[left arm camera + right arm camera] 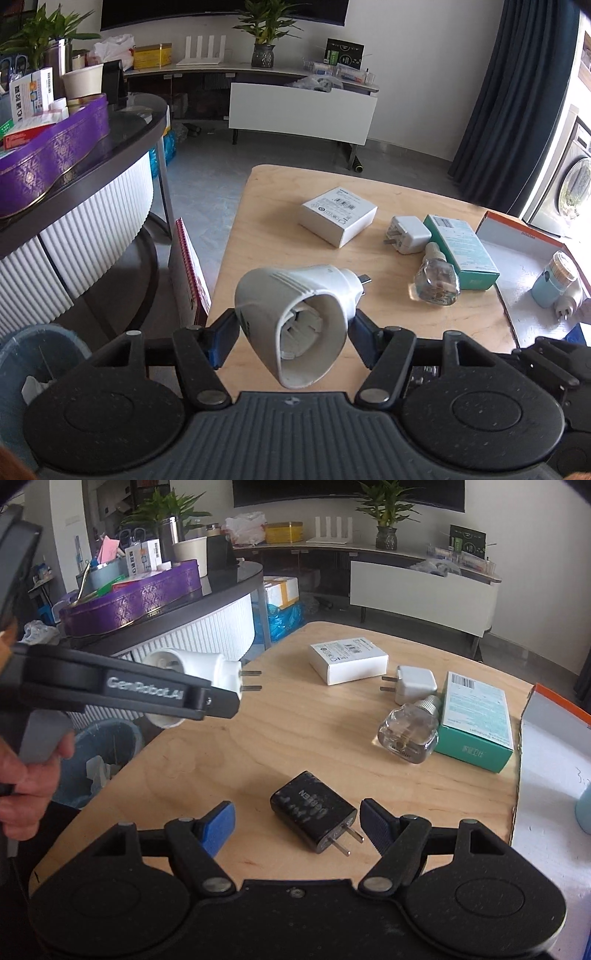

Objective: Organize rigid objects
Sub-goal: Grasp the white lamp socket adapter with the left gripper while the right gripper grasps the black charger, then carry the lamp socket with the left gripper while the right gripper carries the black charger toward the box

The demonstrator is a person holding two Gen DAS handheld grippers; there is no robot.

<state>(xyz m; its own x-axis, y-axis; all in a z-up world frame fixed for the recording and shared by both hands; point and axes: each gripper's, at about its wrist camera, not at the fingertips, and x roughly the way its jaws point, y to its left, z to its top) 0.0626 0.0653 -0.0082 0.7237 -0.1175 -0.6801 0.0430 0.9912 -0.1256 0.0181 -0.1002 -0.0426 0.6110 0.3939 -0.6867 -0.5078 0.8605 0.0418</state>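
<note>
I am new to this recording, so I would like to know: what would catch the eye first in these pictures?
First, the white plug-in device, held in the air between the left gripper fingers, above the near-left part of the wooden table. Next, the black charger lying on the table between the open fingers of the right gripper. Farther right, a clear glass bottle lies against a green box.

Light wooden table (258,746), white box (349,661), white charger (415,685), glass bottle (408,734), teal box (476,722), black charger (314,812)
</note>
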